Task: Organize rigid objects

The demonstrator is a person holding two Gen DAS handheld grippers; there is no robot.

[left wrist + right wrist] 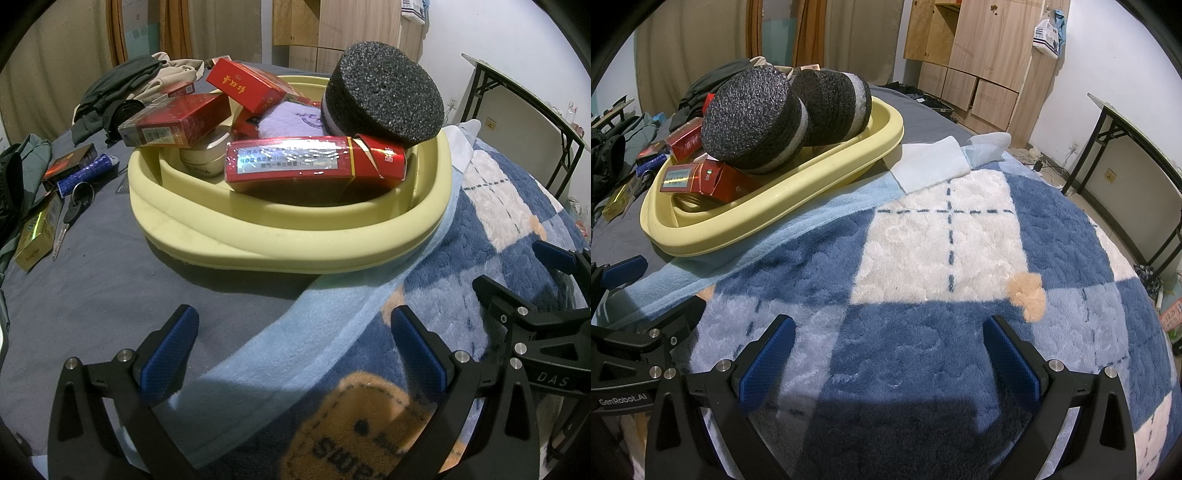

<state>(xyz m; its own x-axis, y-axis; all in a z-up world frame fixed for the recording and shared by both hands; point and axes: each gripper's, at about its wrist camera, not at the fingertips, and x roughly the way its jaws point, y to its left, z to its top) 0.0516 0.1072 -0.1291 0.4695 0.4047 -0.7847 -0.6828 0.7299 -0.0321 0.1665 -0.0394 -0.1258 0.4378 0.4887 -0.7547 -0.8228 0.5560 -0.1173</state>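
I'm seeing both grippers hanging empty over the bed: left gripper (295, 350) with jaws spread above the edge of the blue blanket (923, 332), right gripper (890, 354) likewise wide apart over it. The yellow basin (280, 243) is sitting ahead, half on the blanket, holding red boxes (314, 166) and two black foam discs (753, 122). A gold box (35, 240) and keys (75, 206) are lying left of it.

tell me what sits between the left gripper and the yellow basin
In the left wrist view, only bedding lies between the left gripper and the yellow basin: bare grey sheet and the light blue edge of the blanket.
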